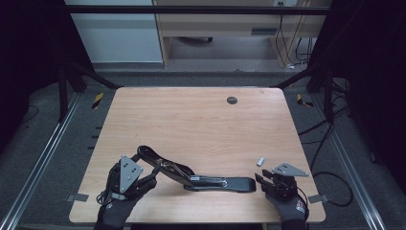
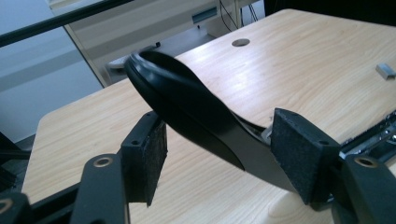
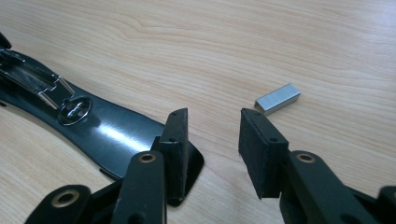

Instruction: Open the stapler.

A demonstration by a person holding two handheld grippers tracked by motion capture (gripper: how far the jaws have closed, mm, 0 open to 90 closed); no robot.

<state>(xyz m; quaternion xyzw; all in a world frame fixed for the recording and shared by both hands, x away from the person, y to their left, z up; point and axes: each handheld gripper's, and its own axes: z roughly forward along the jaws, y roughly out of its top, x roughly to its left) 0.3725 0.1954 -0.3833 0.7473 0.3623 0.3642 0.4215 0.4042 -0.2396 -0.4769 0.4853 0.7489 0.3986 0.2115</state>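
Opened black stapler (image 1: 191, 175) lies on the surface (image 1: 201, 120), lid raised. Left gripper (image 2: 219, 154) jaws straddle the lid; the right-hand pad apparently touches it, the other stands clear. Right gripper (image 3: 212, 140) jaws released at the base end. Staple strip (image 3: 277, 99) nearby.

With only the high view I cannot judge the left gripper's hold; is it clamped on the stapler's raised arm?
Observer: No. In the left gripper view the stapler's raised arm runs between the jaws of the left gripper, with bare wood showing beside one pad.
Operator: What is the small pale thing near the right gripper?
Observer: The right gripper view shows a strip of staples lying flat on the table.
Operator: Does that gripper hold anything?
Observer: No, its jaws stand open and empty, one of them over the stapler's base end.
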